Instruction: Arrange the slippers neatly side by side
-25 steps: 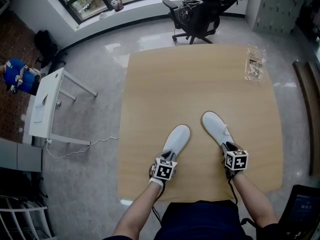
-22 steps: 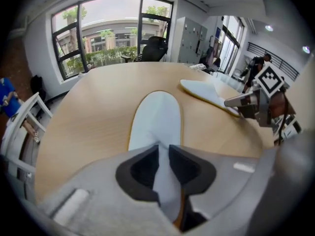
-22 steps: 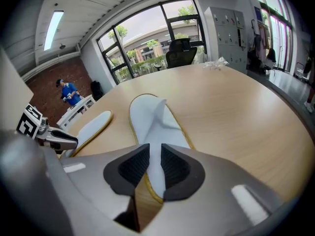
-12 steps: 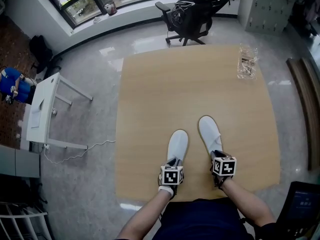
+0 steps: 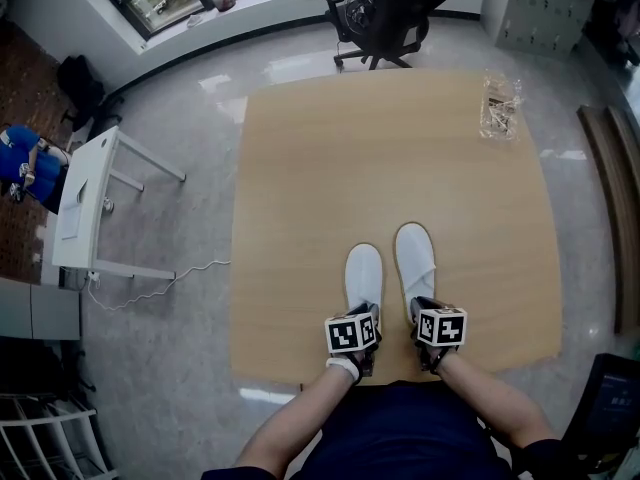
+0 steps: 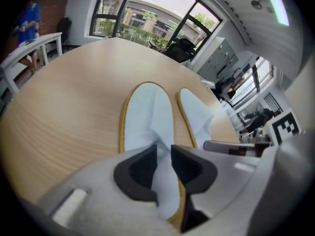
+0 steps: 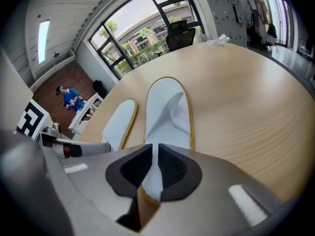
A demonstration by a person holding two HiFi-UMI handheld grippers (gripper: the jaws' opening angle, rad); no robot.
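Note:
Two white slippers with yellow edging lie side by side, toes pointing away, near the front edge of the wooden table (image 5: 380,158). My left gripper (image 5: 362,313) grips the heel end of the left slipper (image 5: 363,276). In the left gripper view its jaws (image 6: 164,154) are opening, with the white upper of that slipper (image 6: 145,117) still filling the gap. My right gripper (image 5: 420,308) holds the right slipper (image 5: 414,258) at the heel. In the right gripper view its jaws (image 7: 155,154) are closing on that slipper's (image 7: 167,109) white fabric. The other slipper (image 7: 119,122) lies just to its left.
A clear plastic bag (image 5: 500,105) lies at the table's far right corner. Behind the table stands a black office chair (image 5: 385,13). A white side table (image 5: 90,203) stands on the floor to the left, and a person in blue (image 5: 25,163) is beyond it.
Both slippers have been pulled toward the front edge, turned parallel and brought close together. Both grippers moved inward with them.

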